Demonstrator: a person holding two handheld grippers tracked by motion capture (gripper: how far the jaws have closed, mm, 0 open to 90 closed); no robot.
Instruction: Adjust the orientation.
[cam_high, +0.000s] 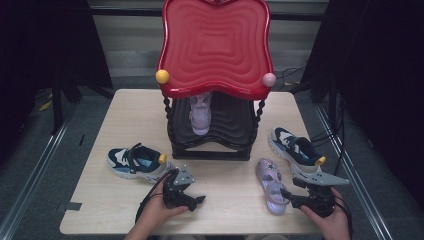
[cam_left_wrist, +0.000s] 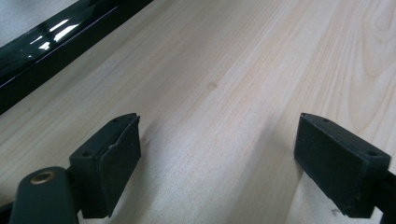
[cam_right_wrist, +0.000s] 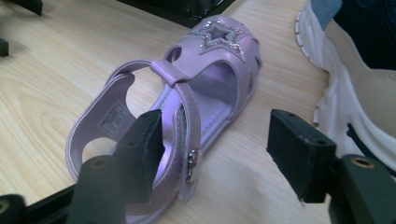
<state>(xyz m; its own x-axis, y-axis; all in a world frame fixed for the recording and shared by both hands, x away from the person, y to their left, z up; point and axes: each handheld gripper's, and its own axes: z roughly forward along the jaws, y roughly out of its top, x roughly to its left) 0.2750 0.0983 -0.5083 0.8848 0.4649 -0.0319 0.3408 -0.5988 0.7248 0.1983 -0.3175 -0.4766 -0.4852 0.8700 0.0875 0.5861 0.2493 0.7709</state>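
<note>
High view: one lilac plastic sandal (cam_high: 200, 116) already sits on the lower shelf of the red-topped black shoe rack (cam_high: 215, 45); its mate, the second lilac sandal (cam_high: 270, 185), lies on the pale wood table (cam_high: 130, 110) right of the rack, two navy-and-white trainers (cam_high: 136, 162) unshelved. Dark room, grey floor.

Left gripper view: left gripper (cam_left_wrist: 212, 163) apart over bare wood.

Right gripper view: right gripper (cam_right_wrist: 215, 149) apart, straddling the sandal's heel side, not pinching.

Hand-held gripper (cam_right_wrist: 215, 156) straddling purple sandal's (cam_right_wrist: 187, 107) strap, unclamped
</note>
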